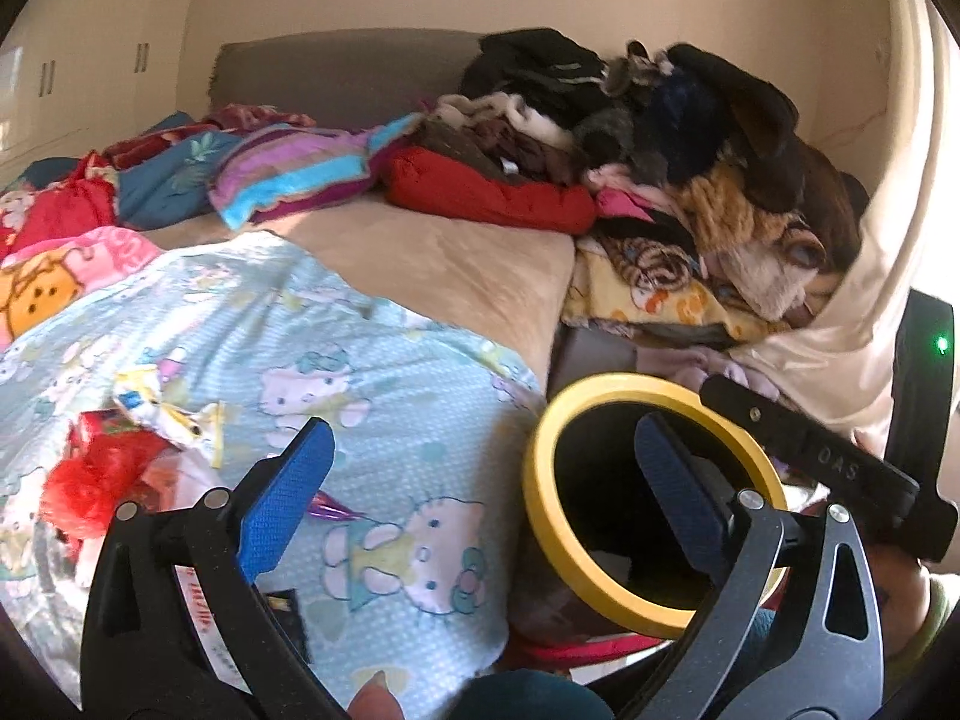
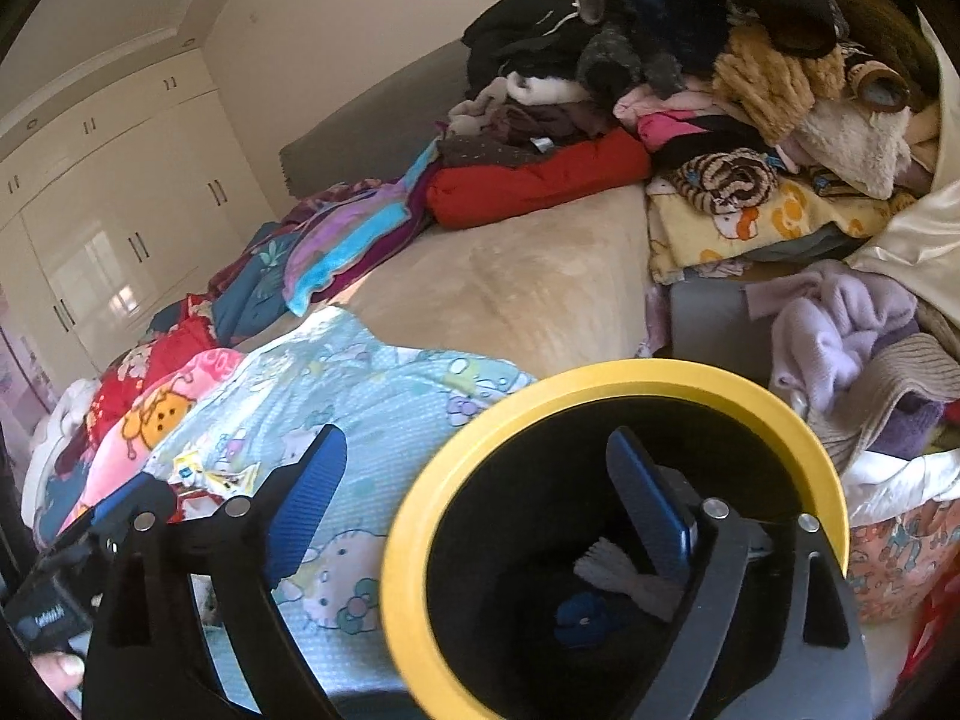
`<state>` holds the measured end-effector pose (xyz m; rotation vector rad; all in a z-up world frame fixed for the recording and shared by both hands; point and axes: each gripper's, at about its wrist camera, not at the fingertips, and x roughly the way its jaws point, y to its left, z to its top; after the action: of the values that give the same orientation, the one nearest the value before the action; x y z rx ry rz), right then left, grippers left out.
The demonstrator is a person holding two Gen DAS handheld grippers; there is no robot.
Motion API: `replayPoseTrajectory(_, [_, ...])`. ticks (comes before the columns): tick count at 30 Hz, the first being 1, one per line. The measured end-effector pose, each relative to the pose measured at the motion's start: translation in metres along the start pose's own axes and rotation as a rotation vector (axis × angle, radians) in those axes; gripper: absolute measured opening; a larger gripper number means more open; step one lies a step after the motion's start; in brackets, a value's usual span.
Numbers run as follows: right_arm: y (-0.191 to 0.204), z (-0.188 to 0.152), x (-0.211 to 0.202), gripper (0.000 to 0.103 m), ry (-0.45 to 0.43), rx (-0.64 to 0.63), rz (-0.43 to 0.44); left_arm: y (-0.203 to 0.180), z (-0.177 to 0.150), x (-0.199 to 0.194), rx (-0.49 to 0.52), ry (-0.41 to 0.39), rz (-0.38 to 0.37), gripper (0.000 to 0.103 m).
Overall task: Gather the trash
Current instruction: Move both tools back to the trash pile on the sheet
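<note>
A black bin with a yellow rim [image 1: 540, 498] [image 2: 600, 375] stands against the bed's near edge. At its bottom lie a white crumpled scrap [image 2: 624, 576] and a blue scrap [image 2: 585, 612]. On the cartoon-cat blanket [image 1: 390, 420] rest a white-and-yellow wrapper [image 1: 168, 414] [image 2: 210, 474], a red fuzzy piece [image 1: 102, 480] and a purple foil bit [image 1: 327, 507]. My left gripper [image 1: 480, 480] is open and holds nothing, between blanket and bin. My right gripper [image 2: 477, 501] is open too, one blue pad [image 2: 648, 498] over the bin's mouth, the other over the blanket.
Piled clothes and plush toys [image 1: 690, 138] fill the bed's far right; folded blankets [image 1: 288, 168] lie along the headboard [image 1: 336, 69]. A lilac garment [image 2: 840, 318] and more fabric sit right of the bin. White wardrobes [image 2: 120, 210] stand at left.
</note>
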<state>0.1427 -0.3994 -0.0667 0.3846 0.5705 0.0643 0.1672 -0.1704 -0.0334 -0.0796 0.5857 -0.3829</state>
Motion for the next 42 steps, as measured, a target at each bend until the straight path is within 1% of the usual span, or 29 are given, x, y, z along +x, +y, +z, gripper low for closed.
replayPoseTrajectory(7, [0.025, -0.001, -0.004, 0.087, -0.008, -0.044, 0.022, 0.019, 0.007, -0.016, -0.029, -0.04, 0.035, 0.092])
replayPoseTrajectory(14, [0.049, -0.004, -0.006, 0.088, -0.006, -0.094, 0.048, 0.04, 0.009, -0.027, -0.074, -0.062, 0.05, 0.092])
replayPoseTrajectory(22, [0.077, -0.012, -0.01, 0.09, -0.004, -0.15, 0.082, 0.063, 0.009, -0.039, -0.111, -0.083, 0.085, 0.092])
replayPoseTrajectory(33, [0.114, -0.028, -0.011, 0.091, 0.014, -0.23, 0.137, 0.094, 0.012, -0.053, -0.144, -0.104, 0.117, 0.092])
replayPoseTrajectory(42, [0.145, -0.046, -0.01, 0.091, 0.053, -0.303, 0.182, 0.121, 0.012, -0.064, -0.178, -0.117, 0.148, 0.092])
